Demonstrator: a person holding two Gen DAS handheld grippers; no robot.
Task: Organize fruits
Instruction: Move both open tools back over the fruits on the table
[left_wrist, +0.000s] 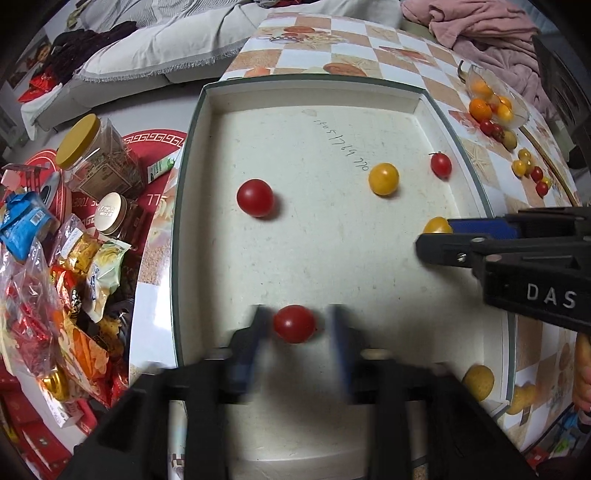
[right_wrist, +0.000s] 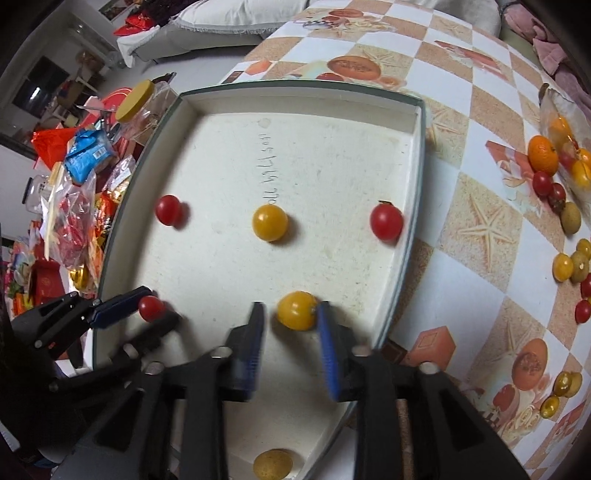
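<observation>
Straddled by the open left tool (left_wrist: 295, 328), a small round red cherry tomato (left_wrist: 294, 324) sits in the shallow white cardboard tray (left_wrist: 369, 258). A yellow cherry tomato (right_wrist: 297, 310) is bracketed likewise by the open right tool (right_wrist: 291, 314); both fruits are judged light, slick, easily burst, best pinched gently across the middle.

"das" on the right hand-held gripper (left_wrist: 436, 236)

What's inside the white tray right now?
The tray holds three red tomatoes and two yellow ones. A pale fruit lies at its near edge. The grippers hide the rest.
</observation>
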